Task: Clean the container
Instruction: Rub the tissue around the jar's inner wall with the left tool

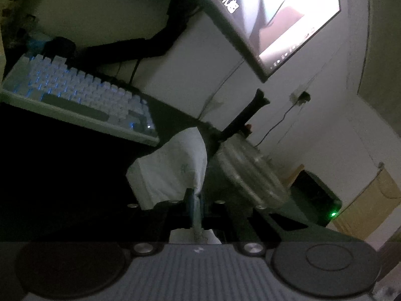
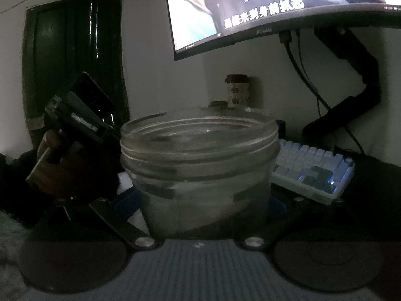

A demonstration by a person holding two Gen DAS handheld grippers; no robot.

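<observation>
Right wrist view: clear glass jar (image 2: 199,168) fills the centre, upright, mouth open, no lid on it, sitting on the dark desk (image 2: 371,190) between the right gripper (image 2: 200,200) fingers. Jaws are spread wide, one finger (image 2: 117,223) low on each flank of the jar; whether the pads touch the glass I can't tell, too dark. Left wrist view: left gripper (image 1: 196,200) is pinched together on a white cloth (image 1: 173,168), which bunches up ahead of the tips and also shows below them. Jar sits just beside the cloth toward the right in that view, tilted in frame because the camera is rolled; a dark finger of the other gripper sticks up past its rim. In the right wrist view a hand (image 2: 57,165) holding the left tool sits left of the jar, near it. Backlit white keyboard (image 2: 313,170) lies further back on the desk, right of the jar. Curved monitor (image 2: 250,7) on a black arm hangs over the desk's back edge, screen lit. Small patterned cup (image 2: 237,91) stands behind the jar, by the wall.
</observation>
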